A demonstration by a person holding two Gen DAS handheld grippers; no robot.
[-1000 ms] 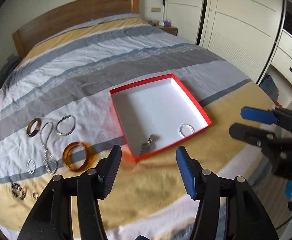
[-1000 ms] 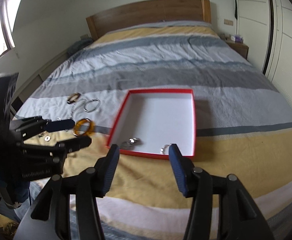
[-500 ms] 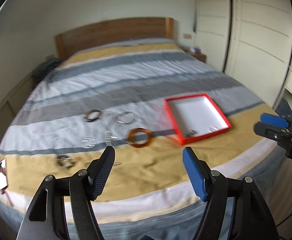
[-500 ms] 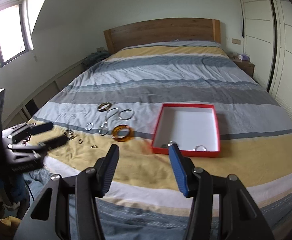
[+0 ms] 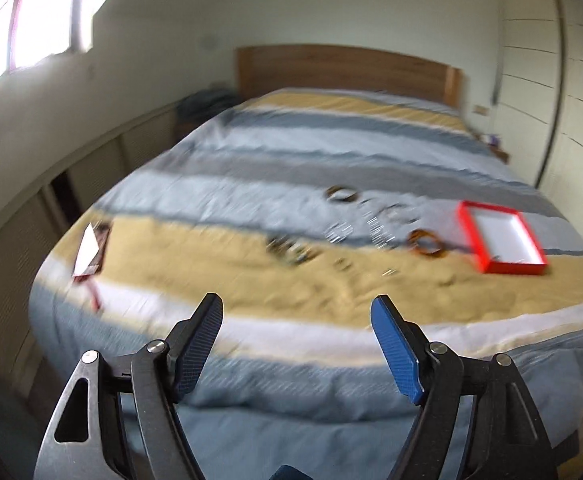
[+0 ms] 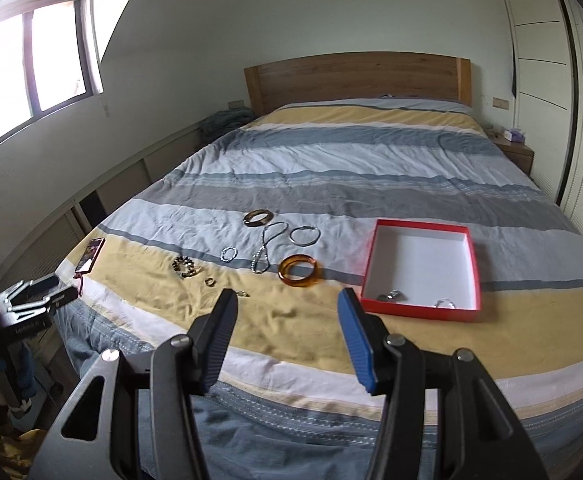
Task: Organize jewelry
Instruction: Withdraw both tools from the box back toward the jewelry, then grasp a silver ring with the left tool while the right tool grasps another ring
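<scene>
Jewelry lies scattered on the bed (image 6: 371,152), and most of it is not yet in the red box (image 6: 473,258) at the right, which holds only two small silvery pieces against its near wall. The step in hand looks like choosing and approaching the next piece, so a good way is to bring one gripper low over a single item, straddle its rim with both fingers and close gently, since the soft cover will give underneath.

The right gripper (image 6: 287,312) hovers off the near edge of the bed with its fingers apart and empty. Just beyond them sits the amber bangle (image 6: 298,271), the nearest large piece and probably the easiest grasp. Further left lie a small ring (image 6: 209,281), a dark beaded bracelet (image 6: 184,267) and a silver chain bracelet (image 6: 229,253). Beyond the bangle are a chain necklace (image 6: 267,246), a thin silver hoop (image 6: 305,235) and, farthest, a brown bangle (image 6: 257,217).

The left gripper (image 5: 297,318) is also spread wide and holds nothing. Its view is blurred, showing the bangle (image 5: 427,242) and box (image 5: 501,268) far off to the right, well apart from its fingers. A phone (image 6: 90,255) rests near the bed's left edge and should be left alone.
</scene>
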